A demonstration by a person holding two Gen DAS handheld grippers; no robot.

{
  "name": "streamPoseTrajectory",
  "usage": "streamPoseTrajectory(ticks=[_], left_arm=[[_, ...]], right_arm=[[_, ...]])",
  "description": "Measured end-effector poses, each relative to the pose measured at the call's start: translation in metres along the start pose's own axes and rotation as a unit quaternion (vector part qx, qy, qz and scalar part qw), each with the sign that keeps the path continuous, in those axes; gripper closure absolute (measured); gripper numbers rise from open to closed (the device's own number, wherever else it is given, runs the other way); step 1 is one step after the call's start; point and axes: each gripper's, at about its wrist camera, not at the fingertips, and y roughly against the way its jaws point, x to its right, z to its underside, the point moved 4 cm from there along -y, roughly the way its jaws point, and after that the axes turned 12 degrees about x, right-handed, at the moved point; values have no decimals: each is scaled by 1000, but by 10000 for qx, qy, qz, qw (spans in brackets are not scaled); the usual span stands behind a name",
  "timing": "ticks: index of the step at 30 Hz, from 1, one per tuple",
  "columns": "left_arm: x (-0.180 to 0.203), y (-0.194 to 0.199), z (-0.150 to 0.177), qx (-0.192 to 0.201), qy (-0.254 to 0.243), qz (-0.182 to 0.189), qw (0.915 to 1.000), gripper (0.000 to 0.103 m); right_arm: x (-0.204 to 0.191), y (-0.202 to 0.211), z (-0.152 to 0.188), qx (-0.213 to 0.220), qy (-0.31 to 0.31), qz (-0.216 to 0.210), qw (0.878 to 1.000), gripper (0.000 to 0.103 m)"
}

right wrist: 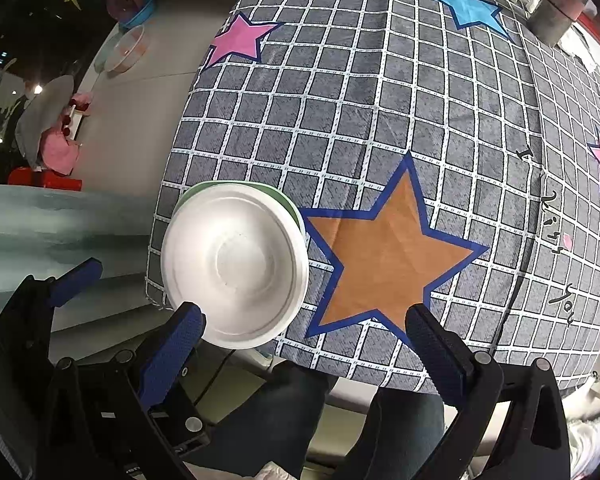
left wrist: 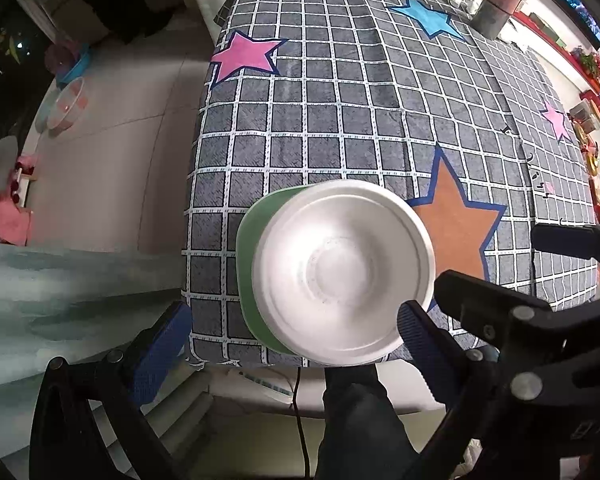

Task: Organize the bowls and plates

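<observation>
Currently both grippers are open and hold nothing. Your left gripper (left wrist: 292,328) has its blue pads spread wide either side of the stack; your right gripper (right wrist: 304,332) hangs over the near edge of the table, jaws parted, beside the orange star (right wrist: 384,256).

Location: white bowl (left wrist: 342,270) sits on a green plate (left wrist: 248,264), both at the near left corner of the tablecloth (left wrist: 340,120), just left of the orange star. The stack reaches close to the cloth's near edge.

Appearance: bowl is white, matte, thin-walled, with a stepped rim and a raised ring at its centre; it looks like foam or moulded pulp, so likely light and easily dented. Only a green crescent of the plate shows on the left side.

Judgement: stacking looks done or nearly so; no other plates or bowls show on the cloth.

If you adjust the stack:
- take the rim with one gripper only, closing gently;
- push it away from the near edge, toward the cloth's middle;
- keep the other gripper clear of the rim.
</observation>
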Motion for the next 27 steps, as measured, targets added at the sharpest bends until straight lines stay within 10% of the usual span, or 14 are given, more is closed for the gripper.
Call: streamPoseTrajectory(ticks=[27], left_arm=[[-7, -6, 2, -100, 21, -41, 9999, 0]], right_arm=[[-3, -7, -3, -76, 56, -52, 9999, 0]])
